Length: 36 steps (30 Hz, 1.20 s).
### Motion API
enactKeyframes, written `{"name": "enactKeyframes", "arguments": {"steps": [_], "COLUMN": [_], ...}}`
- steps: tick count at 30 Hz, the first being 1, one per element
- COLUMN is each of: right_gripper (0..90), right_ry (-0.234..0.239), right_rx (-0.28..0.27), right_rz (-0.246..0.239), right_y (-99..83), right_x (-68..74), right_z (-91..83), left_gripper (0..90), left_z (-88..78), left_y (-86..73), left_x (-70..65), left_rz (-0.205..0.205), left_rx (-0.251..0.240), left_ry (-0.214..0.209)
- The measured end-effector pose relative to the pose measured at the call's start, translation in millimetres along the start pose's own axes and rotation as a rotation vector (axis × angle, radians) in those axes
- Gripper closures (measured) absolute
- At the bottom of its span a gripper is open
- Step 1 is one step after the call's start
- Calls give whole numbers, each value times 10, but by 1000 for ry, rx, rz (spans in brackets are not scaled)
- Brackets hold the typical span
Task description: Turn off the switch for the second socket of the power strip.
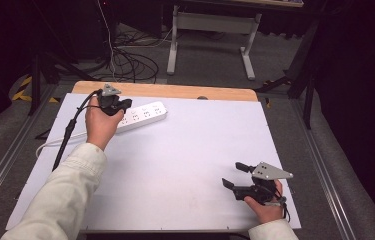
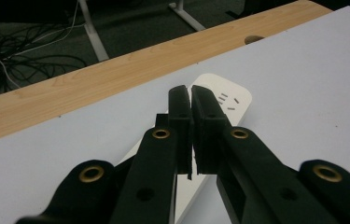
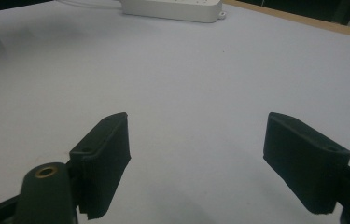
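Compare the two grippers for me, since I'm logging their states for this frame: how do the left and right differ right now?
The left gripper has its fingers pressed together, shut; the right gripper has its fingers spread wide, open. The left is over the white power strip at the far side of the table; the right is near the front right corner of the white mat, with nothing between its fingers. Both are black and hand-held.

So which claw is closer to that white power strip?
Left. The left claw hangs right over the power strip, jaws closed. The right claw sits open at the table's near right, far away.
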State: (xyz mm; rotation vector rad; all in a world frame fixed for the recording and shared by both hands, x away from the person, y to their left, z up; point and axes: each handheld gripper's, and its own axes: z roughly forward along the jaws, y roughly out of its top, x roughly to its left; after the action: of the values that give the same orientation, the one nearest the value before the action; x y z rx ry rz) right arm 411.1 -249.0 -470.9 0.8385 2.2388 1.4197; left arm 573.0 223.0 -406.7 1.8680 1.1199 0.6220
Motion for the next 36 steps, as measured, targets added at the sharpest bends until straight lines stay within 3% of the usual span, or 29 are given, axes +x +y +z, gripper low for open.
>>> {"name": "enactKeyframes", "arguments": {"steps": [3,8,12,17,20,33,36], "right_gripper": [232,233,233,232,232,232,232], "right_ry": [0,1,-2,-7,-7,-8,-10], "right_rx": [4,7,2,4,7,6,6], "right_rz": [-5,-9,-10,-11,-10,-8,-8], "right_y": [1,-4,-3,-4,-6,-5,-6], "right_x": [4,17,34,46,50,60,62], "right_z": [7,-4,-23,-32,-33,-35,-39], "left_gripper": [825,596,467,394,359,239,236], "left_z": [-51,-209,-371,-596,-728,-1229,-1305], "left_y": [13,34,18,18,-10,-293,-378], "left_x": [-13,-35,-70,-132,-159,-319,-338], "left_rz": [8,34,26,64,60,132,118], "left_rx": [5,3,-40,-60,-87,-144,-149], "left_ry": [1,12,-26,-56,-93,-184,-199]}}
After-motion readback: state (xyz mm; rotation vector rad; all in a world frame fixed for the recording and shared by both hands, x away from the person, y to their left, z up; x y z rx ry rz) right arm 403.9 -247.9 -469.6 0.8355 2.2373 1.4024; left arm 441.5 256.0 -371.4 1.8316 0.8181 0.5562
